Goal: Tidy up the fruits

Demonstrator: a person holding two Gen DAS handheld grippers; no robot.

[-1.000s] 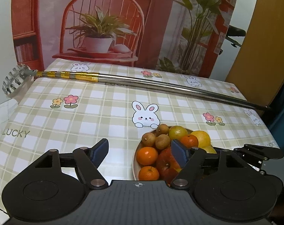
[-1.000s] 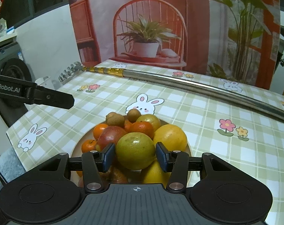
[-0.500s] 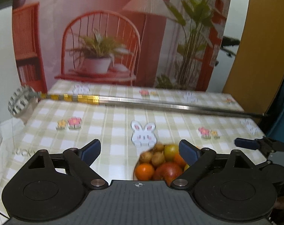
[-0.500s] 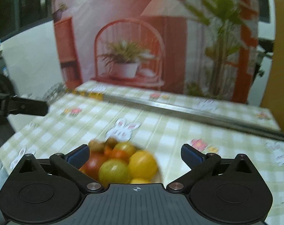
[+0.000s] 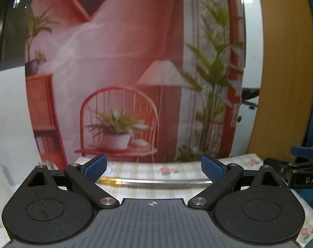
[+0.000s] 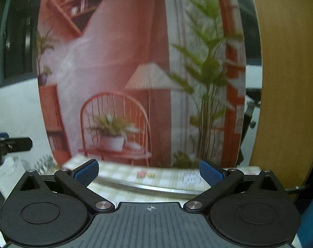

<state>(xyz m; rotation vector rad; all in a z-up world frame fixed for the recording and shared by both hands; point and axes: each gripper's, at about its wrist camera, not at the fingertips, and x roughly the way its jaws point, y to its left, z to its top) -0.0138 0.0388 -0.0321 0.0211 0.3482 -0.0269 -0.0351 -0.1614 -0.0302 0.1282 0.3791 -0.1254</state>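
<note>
Both my grippers point up and away from the work. The left gripper (image 5: pixel 152 166) has its jaws spread wide with nothing between them, and the right gripper (image 6: pixel 148 170) is just as wide and bare. Neither view shows any fruit; only the far strip of the desk (image 5: pixel 148 169) and the long metal pole (image 5: pixel 160 183) lying crosswise on it appear, in front of the printed backdrop (image 5: pixel 123 66). I judge the fruit sits on my side of the pole, below both views, so I must tip down first. I cannot tell which gripper is nearer.
</note>
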